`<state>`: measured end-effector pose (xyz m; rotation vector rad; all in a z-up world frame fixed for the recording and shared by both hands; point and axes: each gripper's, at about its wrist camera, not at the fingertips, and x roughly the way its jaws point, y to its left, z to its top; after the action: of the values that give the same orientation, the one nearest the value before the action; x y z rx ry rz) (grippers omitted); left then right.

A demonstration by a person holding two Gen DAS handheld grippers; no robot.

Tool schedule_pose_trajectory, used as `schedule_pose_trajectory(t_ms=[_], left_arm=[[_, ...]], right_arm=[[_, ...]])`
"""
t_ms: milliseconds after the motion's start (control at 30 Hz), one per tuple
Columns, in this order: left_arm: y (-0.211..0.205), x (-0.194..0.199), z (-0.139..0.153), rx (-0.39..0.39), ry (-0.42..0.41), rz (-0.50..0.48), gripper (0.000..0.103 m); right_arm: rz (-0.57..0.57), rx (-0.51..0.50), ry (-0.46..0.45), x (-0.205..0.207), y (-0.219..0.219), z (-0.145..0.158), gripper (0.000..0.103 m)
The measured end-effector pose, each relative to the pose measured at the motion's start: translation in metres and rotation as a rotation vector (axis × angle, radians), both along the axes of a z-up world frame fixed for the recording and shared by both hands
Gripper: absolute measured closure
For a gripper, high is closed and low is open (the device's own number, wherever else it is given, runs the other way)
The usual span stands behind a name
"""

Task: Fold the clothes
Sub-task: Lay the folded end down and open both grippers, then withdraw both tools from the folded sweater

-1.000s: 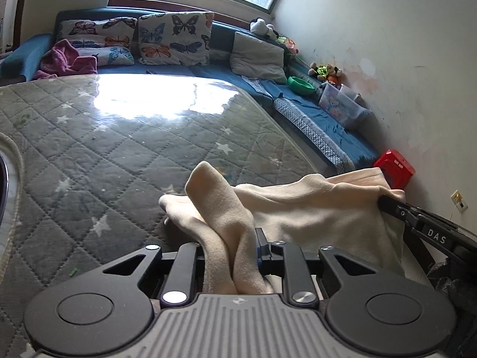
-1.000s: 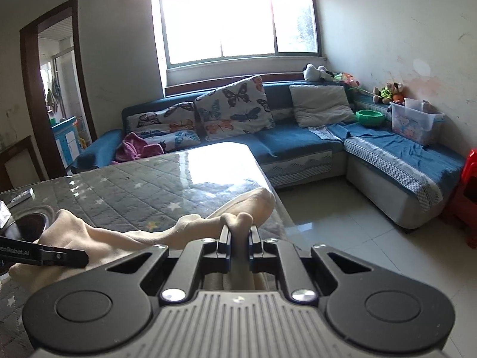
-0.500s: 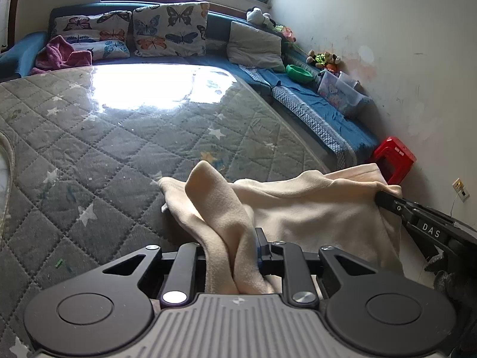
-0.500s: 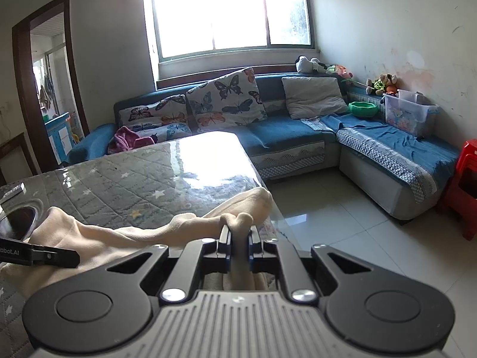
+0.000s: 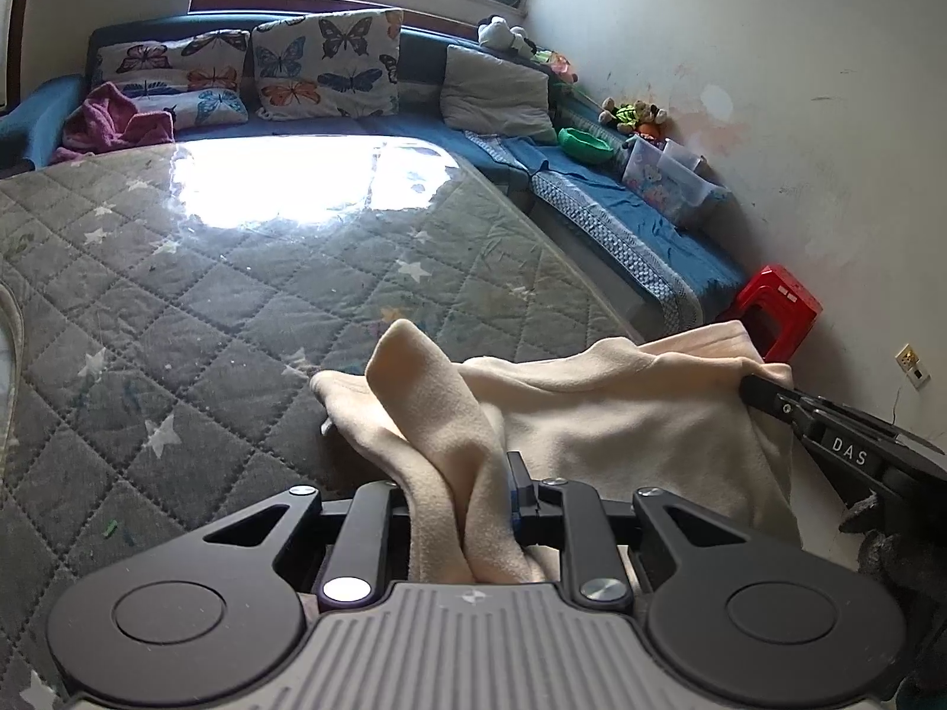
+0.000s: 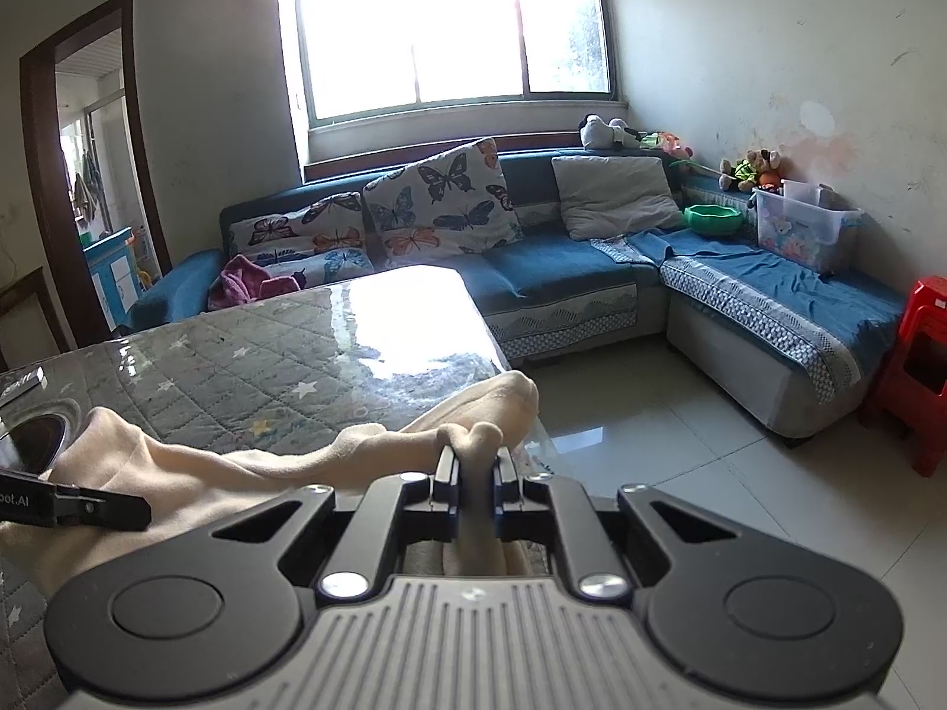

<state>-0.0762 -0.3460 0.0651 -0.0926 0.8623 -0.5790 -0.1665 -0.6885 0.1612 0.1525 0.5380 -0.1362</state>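
Note:
A cream fleece garment (image 5: 615,420) hangs stretched between both grippers over the near right corner of the grey quilted table (image 5: 237,296). My left gripper (image 5: 461,491) is shut on a bunched fold of it that sticks up between the fingers. In the right wrist view my right gripper (image 6: 473,473) is shut on another edge of the same cream garment (image 6: 248,467), with a knob of cloth poking above the fingers. Each gripper shows in the other's view: the right one (image 5: 828,432) at the cloth's right edge, the left one (image 6: 77,506) at its left edge.
A blue corner sofa (image 6: 568,272) with butterfly cushions (image 6: 438,201), a pink cloth (image 5: 112,124), a green bowl (image 6: 713,219) and a clear box (image 6: 805,231) wraps the far side. A red stool (image 6: 917,367) stands on the tiled floor (image 6: 680,444) right of the table. A dark round object (image 6: 29,438) lies at the table's left.
Both grippers keep their hold on the cream garment and have shifted only slightly; the views have tilted up a little, showing more of the sofa and window.

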Motion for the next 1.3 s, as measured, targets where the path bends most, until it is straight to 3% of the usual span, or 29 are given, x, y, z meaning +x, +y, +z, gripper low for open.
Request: schedule_pose_trajectory(t_ms=[333, 400, 467, 733, 867, 1000, 1300], left_arm=[[0.006, 0.004, -0.014, 0.044, 0.028, 0.025, 0.078], [0.008, 0.005, -0.016, 0.052, 0.032, 0.030, 0.072], [0.009, 0.005, -0.019, 0.060, 0.037, 0.035, 0.059], [0.016, 0.005, -0.025, 0.097, 0.041, 0.058, 0.040], [0.017, 0.001, -0.025, 0.128, 0.019, 0.061, 0.035], [0.018, -0.003, -0.023, 0.162, -0.011, 0.060, 0.032], [0.020, -0.018, -0.014, 0.178, -0.079, 0.055, 0.014]], right_arm=[[0.001, -0.005, 0.076, 0.011, 0.001, -0.021, 0.092], [-0.019, -0.020, 0.087, 0.012, 0.000, -0.024, 0.092], [-0.031, -0.021, 0.091, 0.011, -0.001, -0.025, 0.088], [0.025, 0.003, 0.089, -0.007, 0.008, -0.028, 0.086], [0.050, 0.003, 0.108, -0.009, 0.018, -0.037, 0.073], [0.044, -0.016, 0.116, -0.010, 0.023, -0.042, 0.069], [0.056, -0.074, 0.084, -0.018, 0.040, -0.034, 0.038]])
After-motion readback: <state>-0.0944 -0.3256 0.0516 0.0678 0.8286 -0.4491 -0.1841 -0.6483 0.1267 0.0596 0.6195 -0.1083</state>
